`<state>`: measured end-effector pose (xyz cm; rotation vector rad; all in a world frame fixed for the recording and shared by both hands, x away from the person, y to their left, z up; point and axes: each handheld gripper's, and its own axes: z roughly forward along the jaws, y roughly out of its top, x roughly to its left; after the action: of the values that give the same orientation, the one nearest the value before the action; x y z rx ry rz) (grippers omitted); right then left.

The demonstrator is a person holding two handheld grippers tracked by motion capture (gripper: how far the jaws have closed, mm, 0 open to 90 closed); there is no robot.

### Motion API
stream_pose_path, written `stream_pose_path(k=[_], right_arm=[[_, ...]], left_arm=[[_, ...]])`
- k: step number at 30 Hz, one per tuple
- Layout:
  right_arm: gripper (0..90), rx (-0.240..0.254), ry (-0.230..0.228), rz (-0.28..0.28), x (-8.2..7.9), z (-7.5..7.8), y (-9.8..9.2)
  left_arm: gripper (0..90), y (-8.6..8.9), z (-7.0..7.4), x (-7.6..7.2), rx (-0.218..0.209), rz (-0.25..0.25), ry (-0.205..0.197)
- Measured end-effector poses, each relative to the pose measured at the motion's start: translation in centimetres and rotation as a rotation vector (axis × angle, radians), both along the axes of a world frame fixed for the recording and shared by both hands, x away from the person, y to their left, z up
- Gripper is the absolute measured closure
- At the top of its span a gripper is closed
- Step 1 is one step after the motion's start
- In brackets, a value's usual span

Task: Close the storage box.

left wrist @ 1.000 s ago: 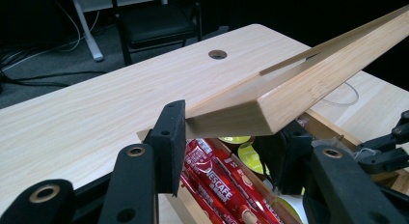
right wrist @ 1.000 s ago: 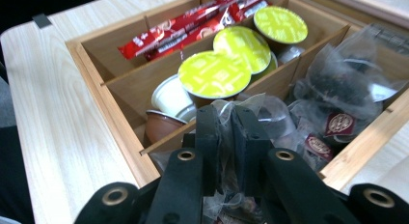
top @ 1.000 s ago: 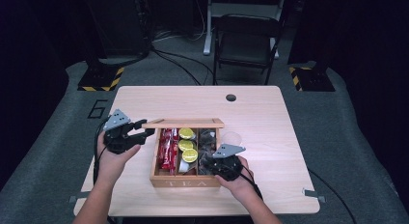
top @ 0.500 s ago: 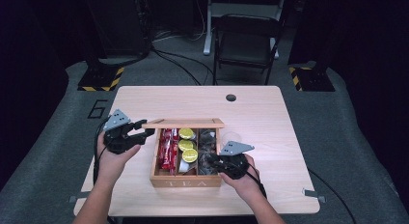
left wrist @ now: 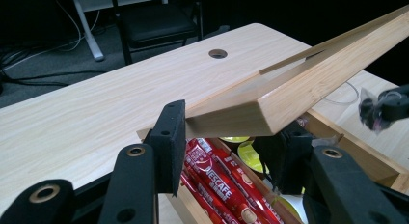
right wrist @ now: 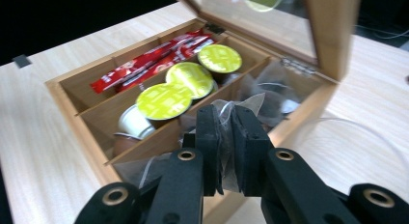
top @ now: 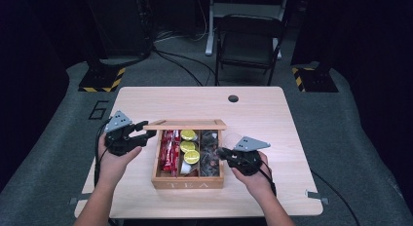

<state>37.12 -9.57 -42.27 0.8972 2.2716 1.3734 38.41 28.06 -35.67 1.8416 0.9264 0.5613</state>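
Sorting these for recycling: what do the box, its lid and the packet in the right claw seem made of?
Box: pale unpainted wood, grain visible. Lid: the same wood framing a clear pane, glass or plastic. Packet: thin see-through film, probably plastic, crinkled between the right claw.

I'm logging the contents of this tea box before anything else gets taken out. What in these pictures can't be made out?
- Clear sachet in the right hand-held gripper: right gripper view, the jaws cover most of it; contents unclear.
- Right compartment: high view, too small and dark to count its sachets.
- Red sticks: left gripper view, the raised lid and left hand-held gripper hide their far ends.
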Motion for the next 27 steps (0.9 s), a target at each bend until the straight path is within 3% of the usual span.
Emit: stream_pose_path(k=[13, 27], right_arm=[[82.1, 0.012, -0.012, -0.096, 1.5, 0.6, -2.6], [82.2, 0.000, -0.017, -0.129, 3.4, 0.2, -3.1]], left_arm=[[55.0, -0.1, -0.4, -0.4, 0.002, 0.011, -0.016], [54.7, -0.2, -1.1, -1.2, -0.005, 0.023, -0.009]])
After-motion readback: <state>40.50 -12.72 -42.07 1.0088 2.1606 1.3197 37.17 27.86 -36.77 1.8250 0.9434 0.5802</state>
